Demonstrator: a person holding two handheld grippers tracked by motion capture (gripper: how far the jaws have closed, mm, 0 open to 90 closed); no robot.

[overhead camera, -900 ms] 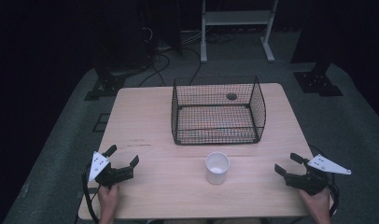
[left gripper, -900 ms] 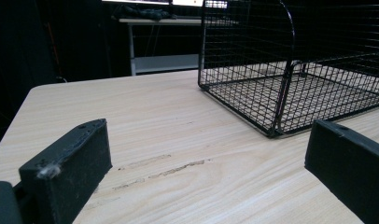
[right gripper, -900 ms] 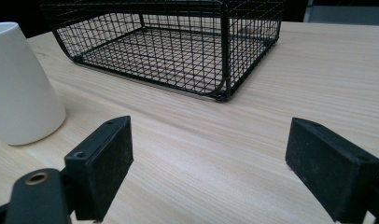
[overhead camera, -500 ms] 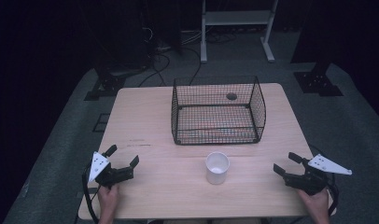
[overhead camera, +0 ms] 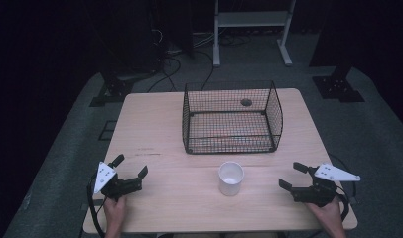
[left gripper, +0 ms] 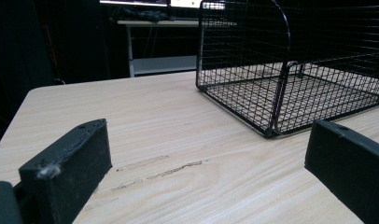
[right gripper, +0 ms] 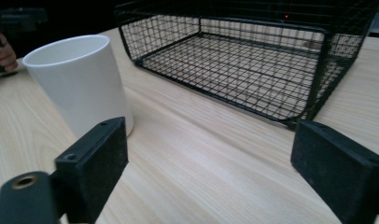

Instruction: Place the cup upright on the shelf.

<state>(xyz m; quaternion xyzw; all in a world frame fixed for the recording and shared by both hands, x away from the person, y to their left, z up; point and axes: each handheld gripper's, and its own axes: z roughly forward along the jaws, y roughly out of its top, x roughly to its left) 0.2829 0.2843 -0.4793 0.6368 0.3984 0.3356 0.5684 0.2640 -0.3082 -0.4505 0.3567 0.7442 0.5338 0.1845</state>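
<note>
Nothing looks done yet — the white cup (overhead camera: 231, 178) stands upright and untouched on the bench (overhead camera: 155, 124), near its front edge and just in front of the wire basket (overhead camera: 232, 117), which holds nothing. The likely job, judging from the layout, is to put that cup into the basket, so the reach, the grasp, the lift and the drop are all left. The right gripper (overhead camera: 293, 176) rests low at the cup's right, well apart from it, its fingers (right gripper: 92, 163) spread wide with nothing between them; the left gripper (overhead camera: 130, 165) sits near the front left corner, fingers (left gripper: 66, 168) likewise released. The cup is smooth, glossy, slightly tapered and thin-walled, probably plastic or paper — light, and easy to tip or crush. The basket is black wire mesh with rounded corners and an open top. The bench is pale wood-grain laminate, with a faint scuff mark in front of the left gripper
</note>
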